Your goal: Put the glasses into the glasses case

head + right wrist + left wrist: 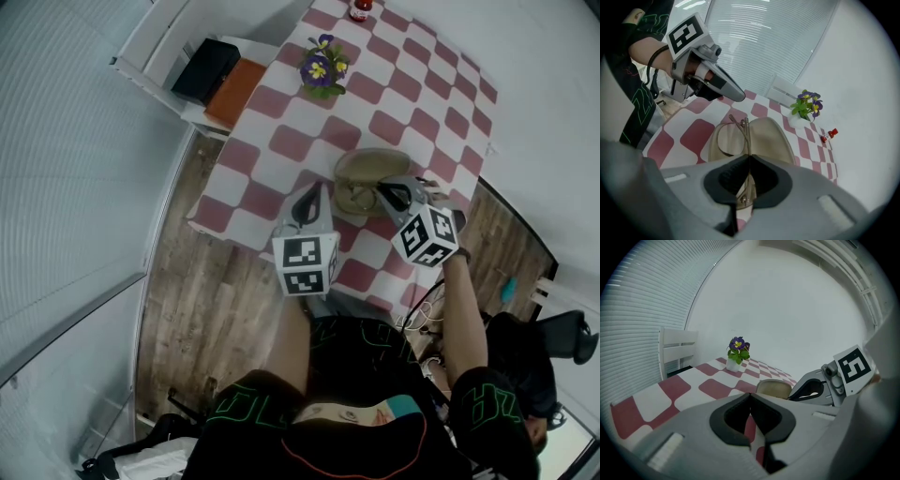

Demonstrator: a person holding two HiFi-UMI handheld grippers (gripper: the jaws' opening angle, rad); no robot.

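Observation:
An open tan glasses case lies on the checkered table. My right gripper is shut on the thin-framed glasses, gripping them at the frame and holding them over the case, with one lens above its near half. In the head view the right gripper reaches the case from the right. My left gripper hovers just left of the case, apart from it. Its jaws are shut with nothing between them. From the left gripper view the case and the right gripper lie ahead.
A potted purple flower stands on the table's far part, and a small red item sits at its far edge. A white chair holding a black and an orange object stands left of the table. Wooden floor lies below.

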